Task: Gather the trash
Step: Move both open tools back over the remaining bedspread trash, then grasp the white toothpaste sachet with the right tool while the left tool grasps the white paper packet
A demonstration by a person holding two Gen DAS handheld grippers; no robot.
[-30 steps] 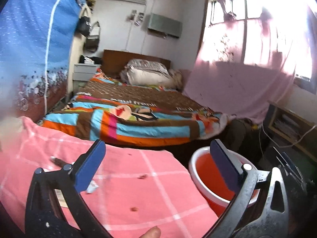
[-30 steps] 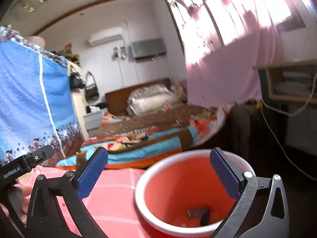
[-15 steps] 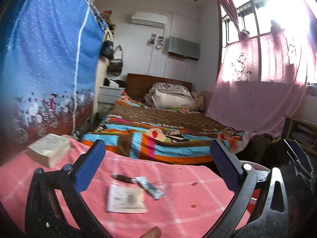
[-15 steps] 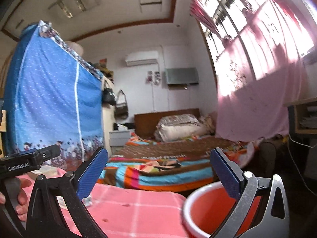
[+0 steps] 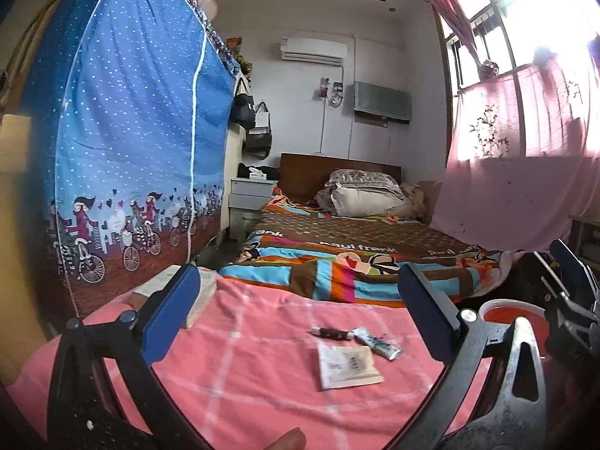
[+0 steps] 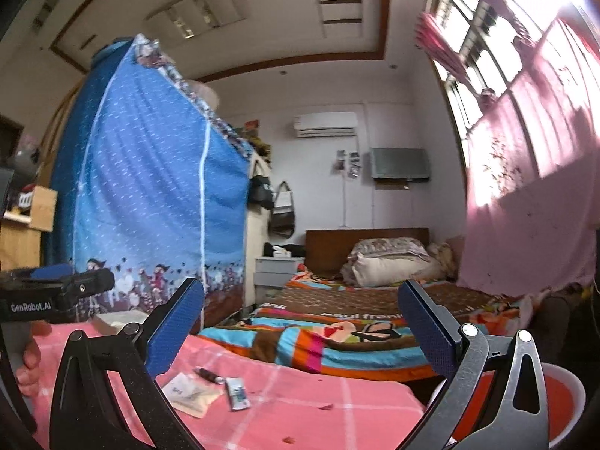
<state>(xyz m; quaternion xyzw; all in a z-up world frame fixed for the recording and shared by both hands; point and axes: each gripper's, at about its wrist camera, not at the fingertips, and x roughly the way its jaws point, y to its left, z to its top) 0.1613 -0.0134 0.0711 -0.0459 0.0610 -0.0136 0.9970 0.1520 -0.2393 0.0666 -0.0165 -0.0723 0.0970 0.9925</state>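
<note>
Three bits of trash lie on the pink checked cloth (image 5: 240,375): a flat white packet (image 5: 347,365), a small squeezed tube (image 5: 378,343) and a dark pen-like stick (image 5: 330,333). They also show in the right wrist view: the packet (image 6: 191,397), the tube (image 6: 237,397) and the stick (image 6: 208,366). A red bucket with a white rim (image 5: 512,317) stands off the cloth's right end, low right in the right wrist view (image 6: 562,405). My left gripper (image 5: 300,318) is open and empty, just short of the trash. My right gripper (image 6: 300,326) is open and empty, above the cloth's right end.
A thick book (image 5: 176,296) lies at the cloth's far left. Behind are a bed with a striped blanket (image 5: 356,270), a blue fabric wardrobe (image 5: 131,150), a white nightstand (image 5: 249,195) and a pink curtain (image 5: 525,172). The right gripper's body (image 5: 570,300) shows at the left view's right edge.
Both grippers have swung left and tilted up, away from the bucket. The trash items have come to the middle of the left view. Both stay open and empty.
</note>
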